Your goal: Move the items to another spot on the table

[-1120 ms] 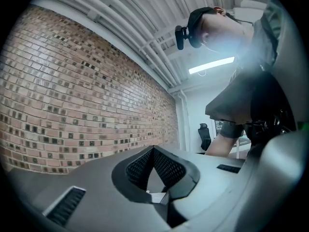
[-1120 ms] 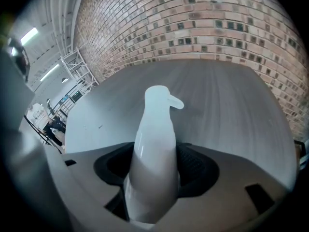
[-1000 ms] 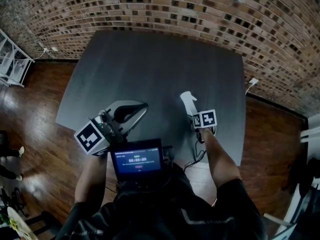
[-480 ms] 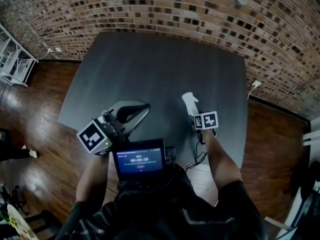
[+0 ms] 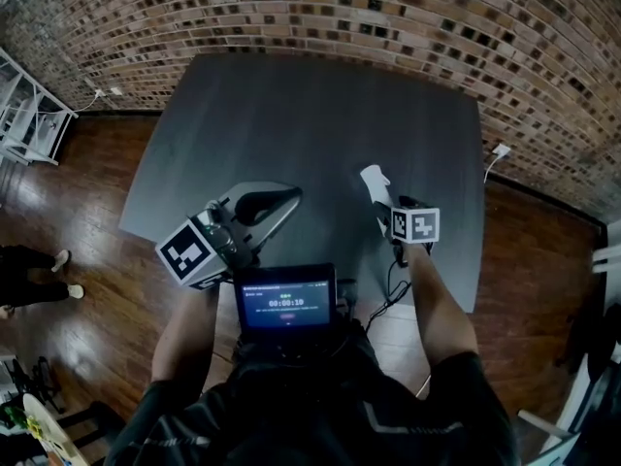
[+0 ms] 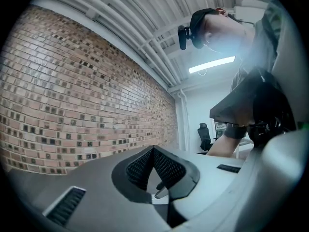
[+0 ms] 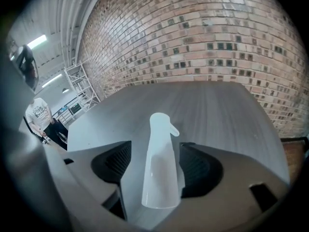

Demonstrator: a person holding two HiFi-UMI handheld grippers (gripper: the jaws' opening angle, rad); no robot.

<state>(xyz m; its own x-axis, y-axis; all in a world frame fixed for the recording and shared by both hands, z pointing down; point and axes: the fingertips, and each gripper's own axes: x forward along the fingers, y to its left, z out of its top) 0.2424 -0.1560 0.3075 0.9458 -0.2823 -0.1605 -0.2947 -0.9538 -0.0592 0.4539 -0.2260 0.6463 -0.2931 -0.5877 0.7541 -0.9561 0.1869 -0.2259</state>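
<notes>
A white spray bottle [image 5: 373, 183] stands upright on the dark grey table [image 5: 291, 115], right of the middle. My right gripper [image 5: 381, 205] is around it, and its jaws are opening. In the right gripper view the bottle [image 7: 161, 163] stands between the two pads, with a strip of table showing on its left side. My left gripper [image 5: 289, 195] hovers over the table's near left part. Its pads [image 6: 164, 166] meet at the tip with nothing between them, and it points toward the brick wall.
A brick wall [image 5: 388, 17] runs behind the table. A white metal rack [image 5: 24, 115] stands at the far left on the wood floor. A person's legs [image 5: 29, 275] show at the left edge. A small screen [image 5: 286, 299] hangs at my chest.
The right gripper's marker cube has shifted slightly right and back, while the bottle stays standing in the same place. The left gripper has barely moved.
</notes>
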